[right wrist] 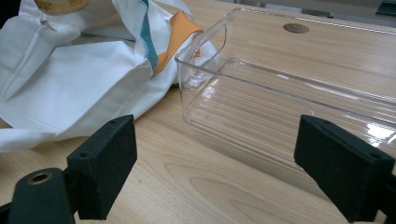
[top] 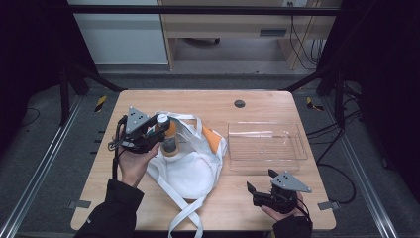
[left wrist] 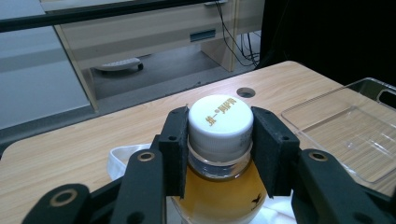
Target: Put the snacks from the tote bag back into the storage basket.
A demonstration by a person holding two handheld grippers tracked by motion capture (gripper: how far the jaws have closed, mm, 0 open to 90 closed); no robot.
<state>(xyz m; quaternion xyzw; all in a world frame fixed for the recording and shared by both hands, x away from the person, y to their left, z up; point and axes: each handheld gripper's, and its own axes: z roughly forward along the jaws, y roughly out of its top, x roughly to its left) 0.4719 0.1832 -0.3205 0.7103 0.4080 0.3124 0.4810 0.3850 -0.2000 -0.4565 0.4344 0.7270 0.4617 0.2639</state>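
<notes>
Between the left gripper (left wrist: 219, 154) jaws, clamped just under its white cap, the bottle (left wrist: 220, 140) of amber drink stands upright above the white bag (top: 190, 166), long axis vertical. Off toward the right lies the clear tray (top: 265, 141), well apart. Nearer to it, the right gripper (right wrist: 219, 175) waits wide open, empty.

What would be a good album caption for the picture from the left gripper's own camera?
Left gripper clamps a white-capped bottle of amber drink by its neck above the wooden table.
</notes>
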